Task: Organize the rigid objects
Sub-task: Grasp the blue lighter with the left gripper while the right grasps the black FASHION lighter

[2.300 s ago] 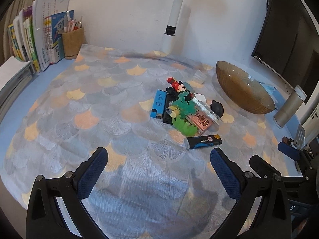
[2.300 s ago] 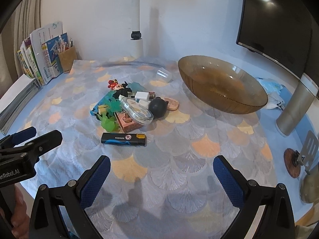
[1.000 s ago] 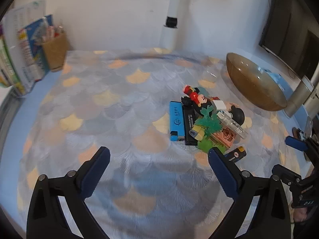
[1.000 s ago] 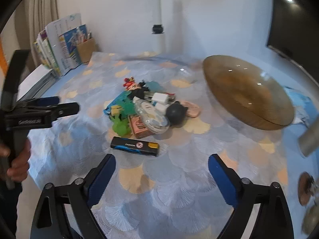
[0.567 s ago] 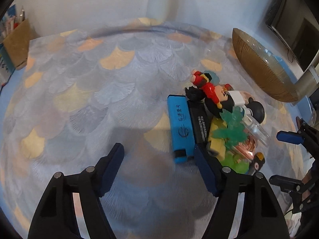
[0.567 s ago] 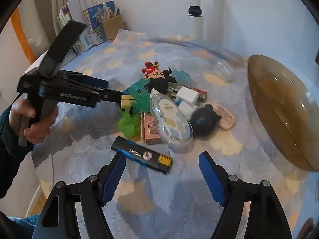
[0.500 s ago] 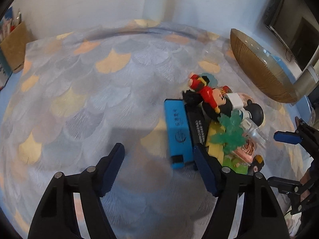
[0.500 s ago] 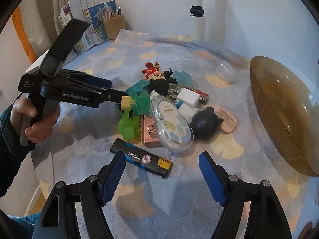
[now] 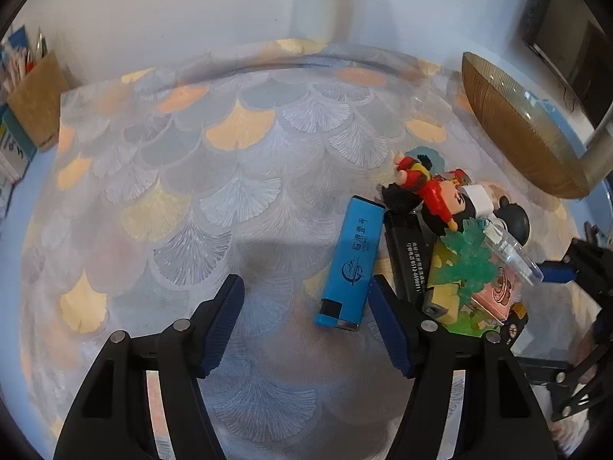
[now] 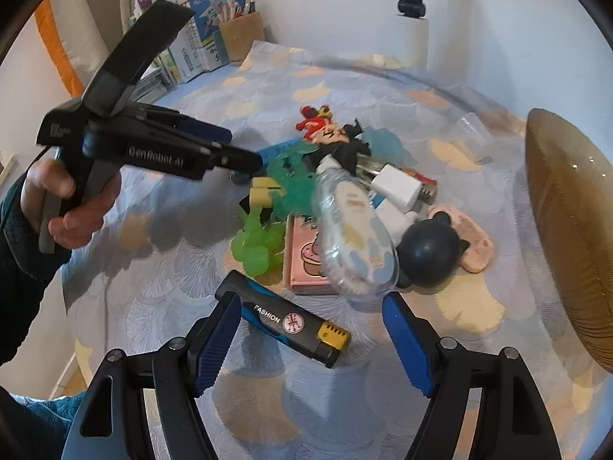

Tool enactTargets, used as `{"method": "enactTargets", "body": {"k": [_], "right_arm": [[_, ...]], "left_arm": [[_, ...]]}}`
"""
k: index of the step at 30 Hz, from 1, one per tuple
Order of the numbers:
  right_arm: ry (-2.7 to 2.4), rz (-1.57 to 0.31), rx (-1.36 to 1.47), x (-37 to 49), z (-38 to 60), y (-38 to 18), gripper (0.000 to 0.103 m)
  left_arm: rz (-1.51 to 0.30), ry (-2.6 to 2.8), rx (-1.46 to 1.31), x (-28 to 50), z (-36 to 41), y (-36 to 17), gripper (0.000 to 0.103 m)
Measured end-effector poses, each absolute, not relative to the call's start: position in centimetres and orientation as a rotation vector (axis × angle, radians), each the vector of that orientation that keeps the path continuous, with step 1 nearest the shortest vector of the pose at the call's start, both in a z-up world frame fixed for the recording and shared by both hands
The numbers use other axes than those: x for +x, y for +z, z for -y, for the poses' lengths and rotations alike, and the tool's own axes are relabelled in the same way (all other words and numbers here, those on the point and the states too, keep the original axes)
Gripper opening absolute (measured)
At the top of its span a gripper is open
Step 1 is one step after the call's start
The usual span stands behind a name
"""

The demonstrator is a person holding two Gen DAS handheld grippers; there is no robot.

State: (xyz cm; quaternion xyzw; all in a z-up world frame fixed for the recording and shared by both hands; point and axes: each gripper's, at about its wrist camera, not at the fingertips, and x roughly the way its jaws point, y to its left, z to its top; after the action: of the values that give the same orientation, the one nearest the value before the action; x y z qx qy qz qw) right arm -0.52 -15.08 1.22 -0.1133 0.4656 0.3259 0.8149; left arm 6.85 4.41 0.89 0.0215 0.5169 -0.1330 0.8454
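Nothing is tidied yet; the toy pile (image 10: 345, 199) sits beside the empty bowl (image 10: 567, 222); left gripper (image 9: 306, 322) is closing near the blue lighter (image 9: 354, 264), holding nothing; right gripper (image 10: 310, 341), half open, straddles the black lighter (image 10: 291, 322).

bare cloth (image 9: 161, 199) left, toy pile (image 10: 337, 207) crowding right, bowl (image 10: 567, 230) beyond

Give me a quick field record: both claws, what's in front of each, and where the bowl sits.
left claw: closing, nothing pressed between its pads
left target: blue lighter just ahead, beside right pad
right claw: open, pads not pressing anything
right target: FASHION lighter between its fingers, flat on cloth
pile: toys and small items beyond both lighters
bowl: amber, right of pile, empty as far as seen
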Motion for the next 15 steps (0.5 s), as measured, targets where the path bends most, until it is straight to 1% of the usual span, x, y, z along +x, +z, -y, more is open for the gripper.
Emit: {"method": "enactTargets", "body": {"k": [2, 7, 8, 9, 10, 11, 12, 13, 15], "right_arm": [[0.724, -1.008, -0.236, -0.6, 14.9, 0.9, 0.075], [0.841, -1.012, -0.265, -2.4, 13.2, 0.6, 0.076], [0.862, -1.011, -0.285, -2.9, 12.7, 0.5, 0.076], [0.871, -1.008, -0.303, -3.4, 12.3, 0.5, 0.075], [0.863, -1.003, -0.322, -3.7, 12.0, 0.4, 0.075], [0.844, -1.0, -0.327, -3.7, 11.7, 0.2, 0.076], [0.831, -0.996, -0.317, -3.7, 11.5, 0.2, 0.073], [0.818, -0.99, -0.3, -3.5, 11.4, 0.2, 0.069], [0.788, -0.983, -0.283, -3.2, 11.1, 0.4, 0.041]], "left_arm": [[-1.106, -0.301, 0.053, 6.8, -4.1, 0.7, 0.063], [-1.082, -0.301, 0.165, 7.1, -1.2, 0.4, 0.063], [-1.075, -0.291, 0.176, 7.3, -1.0, 0.4, 0.059], [-1.07, -0.293, 0.173, 7.4, -0.9, 0.5, 0.05], [-1.063, -0.294, 0.167, 7.5, -0.9, 0.7, 0.044], [-1.06, -0.294, 0.164, 7.6, -0.8, 0.8, 0.035], [-1.055, -0.3, 0.154, 7.5, -0.9, 0.9, 0.03], [-1.051, -0.305, 0.148, 7.4, -0.9, 0.9, 0.028], [-1.038, -0.305, 0.148, 6.7, -0.9, 1.0, 0.022]]}}
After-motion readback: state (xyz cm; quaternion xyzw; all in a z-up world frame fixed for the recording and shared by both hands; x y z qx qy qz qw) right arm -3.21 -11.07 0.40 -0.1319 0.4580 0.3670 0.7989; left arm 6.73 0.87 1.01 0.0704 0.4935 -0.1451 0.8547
